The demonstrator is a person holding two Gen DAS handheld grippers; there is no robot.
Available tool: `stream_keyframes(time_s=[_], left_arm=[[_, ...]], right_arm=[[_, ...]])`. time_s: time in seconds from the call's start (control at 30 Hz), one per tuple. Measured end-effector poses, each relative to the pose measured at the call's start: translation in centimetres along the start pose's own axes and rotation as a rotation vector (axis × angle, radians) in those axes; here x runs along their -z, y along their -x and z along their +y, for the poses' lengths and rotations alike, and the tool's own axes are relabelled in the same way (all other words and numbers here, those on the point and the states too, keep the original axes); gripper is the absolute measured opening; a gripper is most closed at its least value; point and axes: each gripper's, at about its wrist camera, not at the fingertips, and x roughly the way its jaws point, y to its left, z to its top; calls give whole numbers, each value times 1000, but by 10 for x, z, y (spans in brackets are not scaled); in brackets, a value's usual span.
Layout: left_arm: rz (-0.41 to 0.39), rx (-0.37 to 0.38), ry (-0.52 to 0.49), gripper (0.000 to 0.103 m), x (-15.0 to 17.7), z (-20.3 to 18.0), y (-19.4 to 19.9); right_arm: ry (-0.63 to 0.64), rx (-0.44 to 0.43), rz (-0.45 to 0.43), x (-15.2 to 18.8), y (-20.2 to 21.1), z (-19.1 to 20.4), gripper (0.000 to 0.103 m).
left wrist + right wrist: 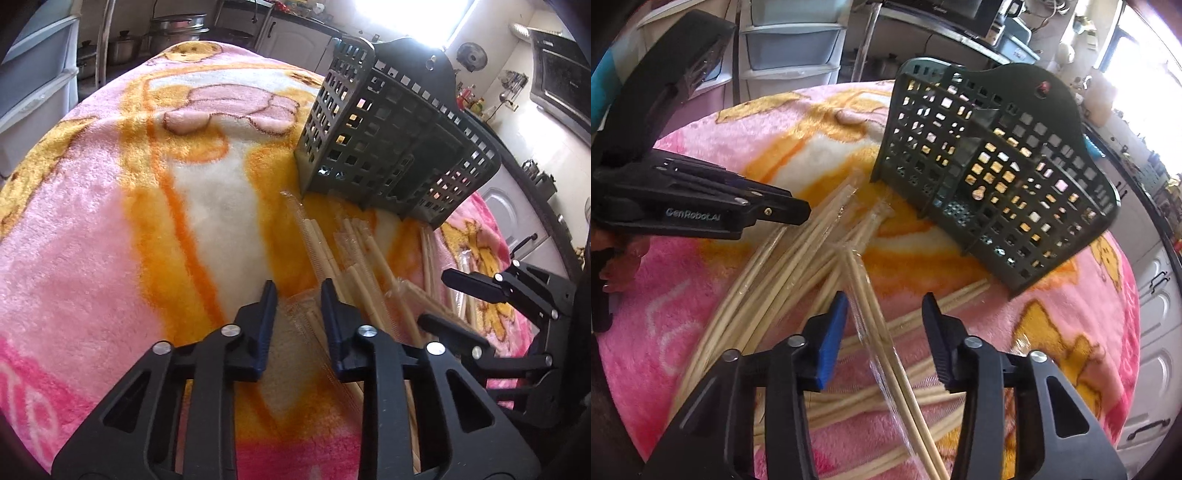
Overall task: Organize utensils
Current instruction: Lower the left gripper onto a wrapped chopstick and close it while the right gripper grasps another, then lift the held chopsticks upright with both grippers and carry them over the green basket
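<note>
Both tongs half-closed w/ nothing gripped yet: left gripper and right gripper each straddle wrapped chopsticks, so the slick wrap may slip out before reaching the basket.

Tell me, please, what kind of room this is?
Most likely a home kitchen: stacked metal pots, white cabinet doors under a counter, and a range hood show it.

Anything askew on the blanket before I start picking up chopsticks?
Yes. The wrapped chopsticks lie scattered and crossing on the blanket, none inside the green utensil basket, which sits tilted on the soft cloth rather than squarely upright.
</note>
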Motion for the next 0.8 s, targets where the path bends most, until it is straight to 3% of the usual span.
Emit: stream_keyframes(time_s=[0.1, 0.33, 0.57, 0.8], left_arm=[[-2, -6, -11, 11, 1, 2, 0], [-12, 25, -2, 6, 2, 10, 2], [-37, 58, 0, 4, -1, 10, 14], [-123, 95, -50, 3, -22, -11, 46]], right_arm=[[-10, -27, 10, -3, -5, -2, 19], [-47, -16, -17, -6, -1, -10, 7], [-98, -13, -88, -7, 21, -23, 6], [-173, -7, -191, -6, 55, -41, 6]])
